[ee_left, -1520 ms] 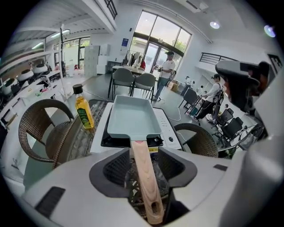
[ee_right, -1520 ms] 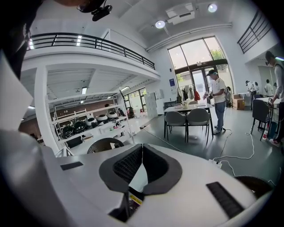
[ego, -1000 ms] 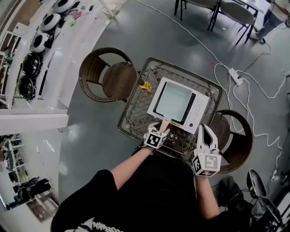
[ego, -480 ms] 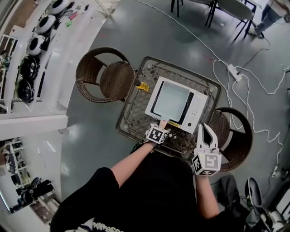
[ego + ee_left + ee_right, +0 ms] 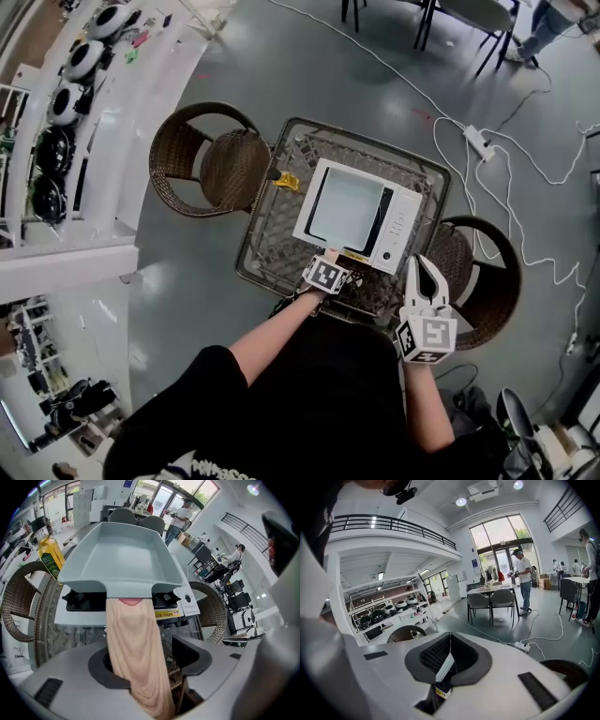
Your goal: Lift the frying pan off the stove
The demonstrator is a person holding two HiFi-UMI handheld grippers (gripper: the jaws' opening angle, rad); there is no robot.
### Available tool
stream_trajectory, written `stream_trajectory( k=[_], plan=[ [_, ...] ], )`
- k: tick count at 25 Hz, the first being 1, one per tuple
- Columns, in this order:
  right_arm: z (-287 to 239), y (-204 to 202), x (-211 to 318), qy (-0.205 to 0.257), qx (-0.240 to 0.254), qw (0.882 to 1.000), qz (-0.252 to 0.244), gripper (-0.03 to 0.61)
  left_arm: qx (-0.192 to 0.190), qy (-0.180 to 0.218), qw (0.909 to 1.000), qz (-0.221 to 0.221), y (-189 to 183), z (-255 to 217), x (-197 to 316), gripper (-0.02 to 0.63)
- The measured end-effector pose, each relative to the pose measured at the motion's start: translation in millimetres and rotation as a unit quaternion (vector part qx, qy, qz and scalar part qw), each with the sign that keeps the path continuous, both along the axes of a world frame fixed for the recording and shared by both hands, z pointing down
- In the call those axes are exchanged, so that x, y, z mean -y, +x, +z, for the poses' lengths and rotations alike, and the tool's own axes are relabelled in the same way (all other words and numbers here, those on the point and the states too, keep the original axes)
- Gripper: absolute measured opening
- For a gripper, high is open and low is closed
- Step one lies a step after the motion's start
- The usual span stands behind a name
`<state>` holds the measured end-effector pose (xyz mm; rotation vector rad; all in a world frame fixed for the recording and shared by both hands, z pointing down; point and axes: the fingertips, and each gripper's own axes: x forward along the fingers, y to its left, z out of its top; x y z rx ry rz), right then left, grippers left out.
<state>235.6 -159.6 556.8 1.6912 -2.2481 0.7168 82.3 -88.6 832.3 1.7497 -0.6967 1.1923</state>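
A square grey frying pan [image 5: 345, 208] sits on a white tabletop stove [image 5: 403, 225]. Its pale wooden handle [image 5: 332, 254] points toward me. My left gripper [image 5: 328, 270] points steeply down over that handle. In the left gripper view the pan [image 5: 119, 557] fills the top and the handle [image 5: 136, 639] runs between the left gripper [image 5: 146, 660] jaws. Those jaws have just been opening, and a gap shows on the handle's right side. My right gripper [image 5: 420, 266] hovers at the table's near right edge, off the stove. In the right gripper view the right gripper [image 5: 446, 660] is shut on nothing.
The stove stands on a wicker table [image 5: 272, 234] with a wicker chair [image 5: 211, 164] at the left and another [image 5: 478, 272] at the right. A yellow oil bottle [image 5: 49, 555] stands left of the stove. Cables and a power strip [image 5: 473, 141] lie on the floor.
My left gripper has sunk and tipped more steeply over the pan handle, which its cube now covers more. The right gripper has kept its place.
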Motion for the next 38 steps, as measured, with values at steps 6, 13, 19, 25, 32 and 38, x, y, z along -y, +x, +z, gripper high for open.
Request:
stream_trajectory(
  k=[6,13,19,25,32,38],
  plan=[
    [-3.3,5.5,-3.1,0.001,0.000,1.000,0.008,0.029,0.006,-0.003,1.0000,0.002,-2.0,1.3,3.1,0.227],
    [-3.2,5.7,-7.2,0.001,-0.001,1.000,0.012,0.029,0.016,-0.021,0.9993,-0.029,-9.5,7.4,3.0,0.054],
    [-7.6,4.9,-14.8,0.003,-0.003,1.000,0.019,0.029,0.020,-0.018,0.9991,-0.032,-10.2,3.1,3.5,0.048],
    [-8.0,6.4,-24.9,0.002,-0.007,1.000,0.025,0.029,0.026,-0.006,0.9992,-0.029,-11.9,0.9,7.6,0.045],
    [-9.5,5.1,-39.4,0.005,-0.010,0.999,0.033,0.029,0.026,0.019,0.9992,-0.025,-17.6,-18.5,10.4,0.044],
    [-14.2,-2.7,-52.8,0.014,-0.016,0.999,0.039,0.029,-0.009,0.047,0.9984,-0.029,-13.0,-45.7,10.0,0.044]
  ],
)
